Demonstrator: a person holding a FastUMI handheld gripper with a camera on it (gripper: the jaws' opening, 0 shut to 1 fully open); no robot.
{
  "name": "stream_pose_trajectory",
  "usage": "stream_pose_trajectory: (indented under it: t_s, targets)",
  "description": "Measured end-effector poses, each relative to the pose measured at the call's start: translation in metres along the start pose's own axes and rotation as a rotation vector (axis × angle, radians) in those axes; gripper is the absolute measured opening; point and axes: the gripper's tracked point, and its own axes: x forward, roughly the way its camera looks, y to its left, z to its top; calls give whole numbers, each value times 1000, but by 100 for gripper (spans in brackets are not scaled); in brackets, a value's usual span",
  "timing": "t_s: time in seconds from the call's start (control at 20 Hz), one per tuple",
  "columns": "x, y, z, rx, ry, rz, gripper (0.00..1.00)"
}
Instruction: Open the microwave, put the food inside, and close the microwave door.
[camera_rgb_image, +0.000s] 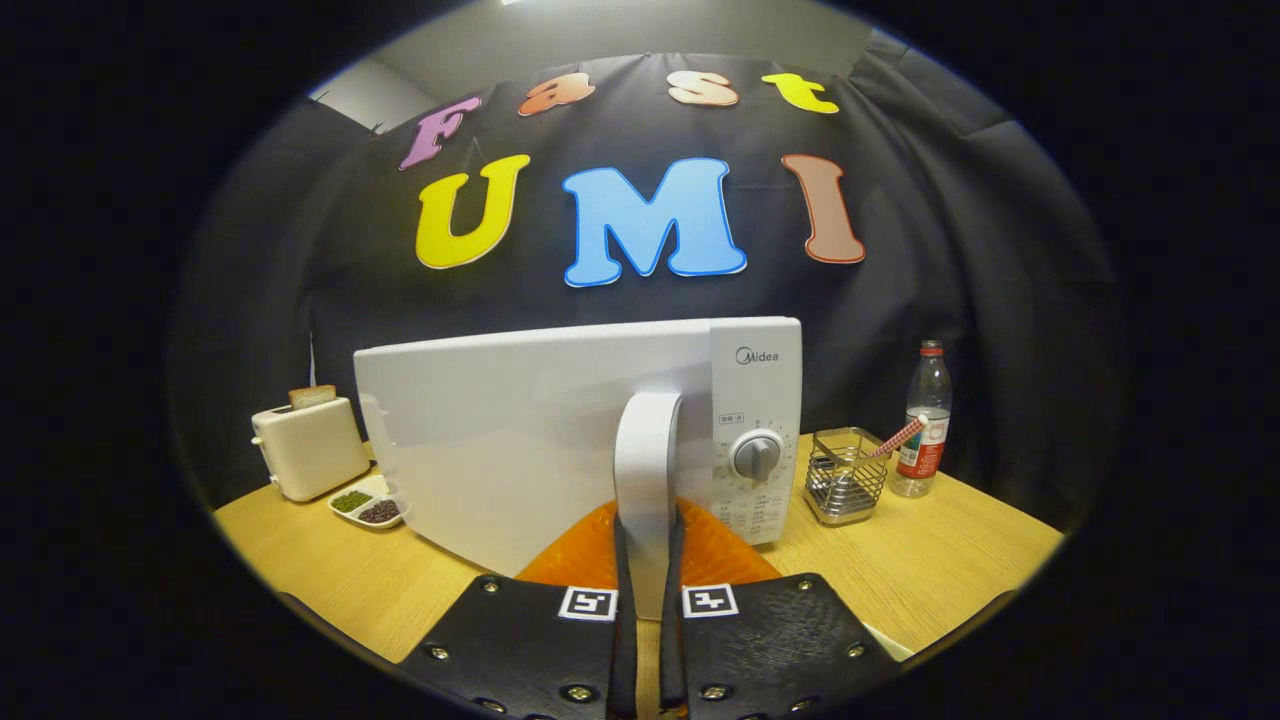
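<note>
The microwave (560, 430) door hides the inside; no food can be seen there. The tongs (648, 560) are squeezed shut on the door handle (646, 470); the handle stands between both fingers.

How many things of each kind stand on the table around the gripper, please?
Microwave, its door handle clamped between the gripper fingers: 1
Toaster with bread in it: 1
Dish of beans: 1
Wire basket: 1
Water bottle: 1
Total: 5
</note>
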Motion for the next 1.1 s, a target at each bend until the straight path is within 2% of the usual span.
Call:
stream_pose_trajectory:
  t_s: [0.3, 0.6, 0.9, 1.1]
  targets:
    - [-65, 51, -10, 12, -27, 89, 9]
    - [-104, 100, -16, 64, -68, 129, 9]
    - [-136, 168, -27, 27, -95, 193, 9]
    - [-145, 202, -29, 21, -112, 132, 8]
